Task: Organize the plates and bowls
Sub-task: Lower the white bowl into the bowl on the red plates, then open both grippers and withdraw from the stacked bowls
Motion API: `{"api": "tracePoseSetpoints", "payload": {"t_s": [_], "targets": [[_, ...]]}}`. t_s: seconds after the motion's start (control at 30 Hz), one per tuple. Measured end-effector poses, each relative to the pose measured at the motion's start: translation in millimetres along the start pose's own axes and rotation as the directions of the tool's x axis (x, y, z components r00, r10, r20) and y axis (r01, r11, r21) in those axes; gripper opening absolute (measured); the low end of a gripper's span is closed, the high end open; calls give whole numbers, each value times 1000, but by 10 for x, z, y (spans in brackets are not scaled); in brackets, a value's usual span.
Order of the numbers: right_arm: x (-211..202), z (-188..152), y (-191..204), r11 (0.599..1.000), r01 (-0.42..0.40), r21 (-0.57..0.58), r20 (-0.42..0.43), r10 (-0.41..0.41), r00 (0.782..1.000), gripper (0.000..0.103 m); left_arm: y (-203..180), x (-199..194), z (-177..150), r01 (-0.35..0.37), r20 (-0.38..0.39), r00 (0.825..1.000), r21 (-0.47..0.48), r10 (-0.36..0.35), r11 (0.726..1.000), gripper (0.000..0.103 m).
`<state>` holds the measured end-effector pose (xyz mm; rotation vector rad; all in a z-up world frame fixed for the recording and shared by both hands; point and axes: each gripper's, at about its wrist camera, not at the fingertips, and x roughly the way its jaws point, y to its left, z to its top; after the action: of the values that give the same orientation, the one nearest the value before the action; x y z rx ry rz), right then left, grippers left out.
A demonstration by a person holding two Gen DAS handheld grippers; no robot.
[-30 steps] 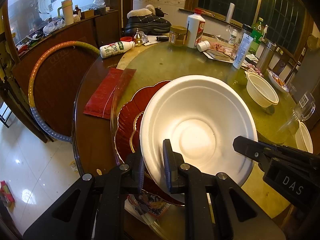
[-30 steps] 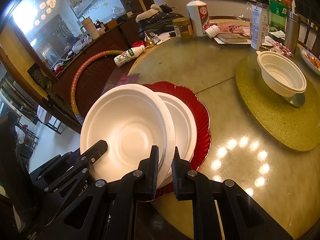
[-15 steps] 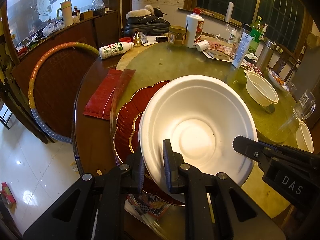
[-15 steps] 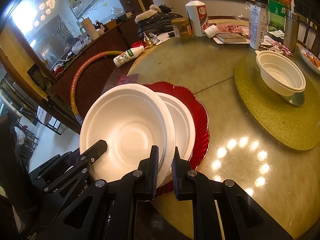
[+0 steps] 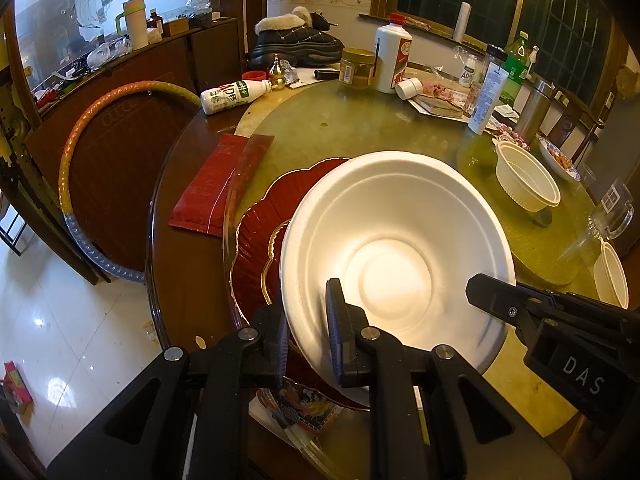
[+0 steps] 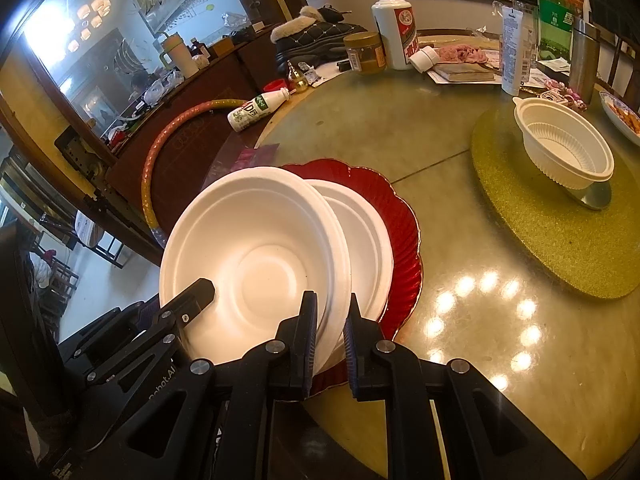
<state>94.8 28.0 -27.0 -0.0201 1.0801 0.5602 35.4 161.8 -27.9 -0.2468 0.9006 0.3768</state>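
Observation:
A white foam bowl is held tilted above a red scalloped plate. My left gripper is shut on its near rim. My right gripper is shut on the opposite rim; its fingers also show in the left wrist view. A second white foam bowl lies on the red plate under the held one. A ribbed white plastic bowl stands on a green round mat to the right.
The round glass-topped table carries bottles, a jar, a lying milk bottle, papers and a red packet. Another white bowl sits at the right edge. A hoop leans on the cabinet at left.

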Motion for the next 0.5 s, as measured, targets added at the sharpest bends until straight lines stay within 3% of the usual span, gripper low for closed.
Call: {"api": "tracePoseSetpoints", "payload": {"t_s": [0.3,0.5], "targets": [[-9,-1,50,1000,25,-14,12,-25,1000,21,57,-30,0,4,-3,1000,-26,-4,1000,22],[-55,-17,58,999,29,-17,26,-29,999,26,77,-139,5,8,41,999,-31,-7,999,49]]}}
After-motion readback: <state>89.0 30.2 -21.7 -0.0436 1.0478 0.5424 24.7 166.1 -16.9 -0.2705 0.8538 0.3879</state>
